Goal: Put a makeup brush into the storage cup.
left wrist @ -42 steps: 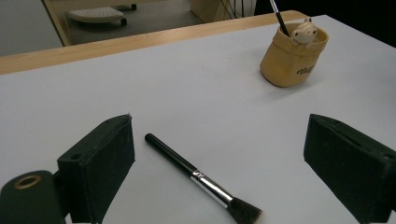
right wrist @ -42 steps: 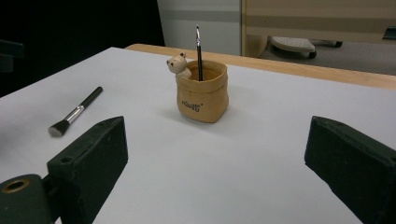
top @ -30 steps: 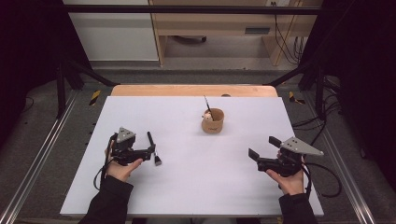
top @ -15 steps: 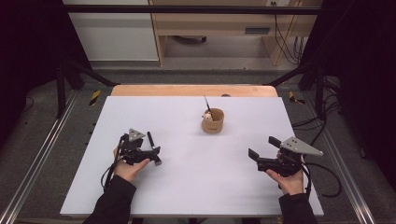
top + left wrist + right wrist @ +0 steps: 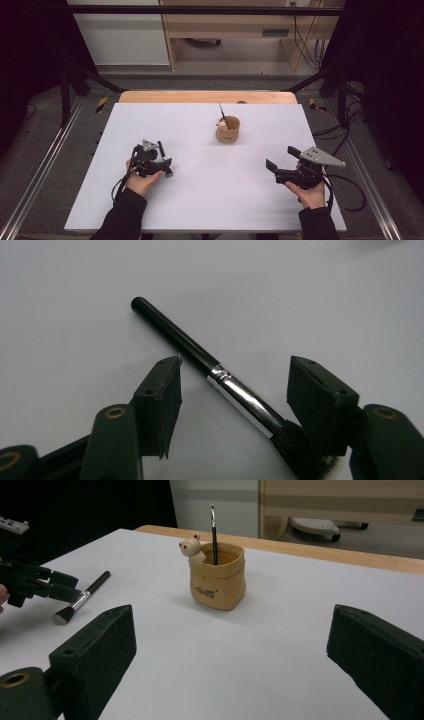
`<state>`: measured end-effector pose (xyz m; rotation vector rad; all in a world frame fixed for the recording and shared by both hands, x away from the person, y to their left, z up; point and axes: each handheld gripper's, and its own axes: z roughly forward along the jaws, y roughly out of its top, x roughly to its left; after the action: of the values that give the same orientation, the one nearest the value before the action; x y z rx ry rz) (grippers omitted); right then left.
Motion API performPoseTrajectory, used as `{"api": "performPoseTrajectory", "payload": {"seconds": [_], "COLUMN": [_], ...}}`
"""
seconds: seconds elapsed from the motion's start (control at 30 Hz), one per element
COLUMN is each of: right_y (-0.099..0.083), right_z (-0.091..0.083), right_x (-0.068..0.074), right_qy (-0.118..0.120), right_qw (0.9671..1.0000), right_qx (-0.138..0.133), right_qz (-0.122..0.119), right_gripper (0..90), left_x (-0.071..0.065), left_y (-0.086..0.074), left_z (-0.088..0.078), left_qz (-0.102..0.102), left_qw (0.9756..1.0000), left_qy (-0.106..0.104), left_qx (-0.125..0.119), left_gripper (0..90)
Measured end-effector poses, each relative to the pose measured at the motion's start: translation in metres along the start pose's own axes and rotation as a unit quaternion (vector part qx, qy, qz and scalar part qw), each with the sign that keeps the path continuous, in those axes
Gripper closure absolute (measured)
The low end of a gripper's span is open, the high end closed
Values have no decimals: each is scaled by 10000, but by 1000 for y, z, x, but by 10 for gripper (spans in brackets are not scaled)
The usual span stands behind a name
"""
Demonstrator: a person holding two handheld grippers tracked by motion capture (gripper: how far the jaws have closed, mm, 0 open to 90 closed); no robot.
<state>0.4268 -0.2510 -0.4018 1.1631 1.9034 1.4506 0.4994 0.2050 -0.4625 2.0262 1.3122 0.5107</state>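
Note:
A black makeup brush point(image 5: 220, 375) with a silver ferrule lies flat on the white table point(image 5: 210, 200). My left gripper point(image 5: 235, 365) is lowered over the brush, one jaw on each side. Its jaws have just been closing, but a gap still shows between each pad and the brush. In the high view the left gripper point(image 5: 164, 166) sits at the table's left, and the brush handle point(image 5: 160, 148) pokes out beyond it. My right gripper point(image 5: 282, 157) rests open at the right with nothing between its jaws.
A tan pouch-shaped cup point(image 5: 227, 131) with a small bear figure stands at the table's middle back, and a thin brush point(image 5: 214, 530) stands upright in it. A wooden strip point(image 5: 207, 96) runs along the table's far edge. Cables trail from both grippers.
My left gripper has moved right and down over the brush, and its jaws have narrowed around it. The right gripper has stayed put.

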Motion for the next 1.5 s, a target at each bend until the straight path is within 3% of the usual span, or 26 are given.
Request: {"api": "performPoseTrajectory", "payload": {"seconds": [0.4,0.8,1.2,1.5], "right_y": [0,0,0,0], "right_z": [-1,-1,-1,0], "right_x": [-1,0,2,2], "right_qy": [-6,-13,-4,0], "right_qw": [10000,10000,10000,10000], "right_qx": [-13,2,6,22], "right_qz": [-13,-31,-53,-57], "right_gripper": [62,62,62,62], "left_x": [0,3,4,4], "left_y": [-2,-5,-6,-6], "left_z": [6,5,1,-1], "left_qz": [-29,-28,73,354], "left_qw": [9998,9994,9988,9974], "left_qy": [-97,-189,-268,-365], "left_qx": [151,273,413,520], "left_gripper": [536,599,695,761]}}
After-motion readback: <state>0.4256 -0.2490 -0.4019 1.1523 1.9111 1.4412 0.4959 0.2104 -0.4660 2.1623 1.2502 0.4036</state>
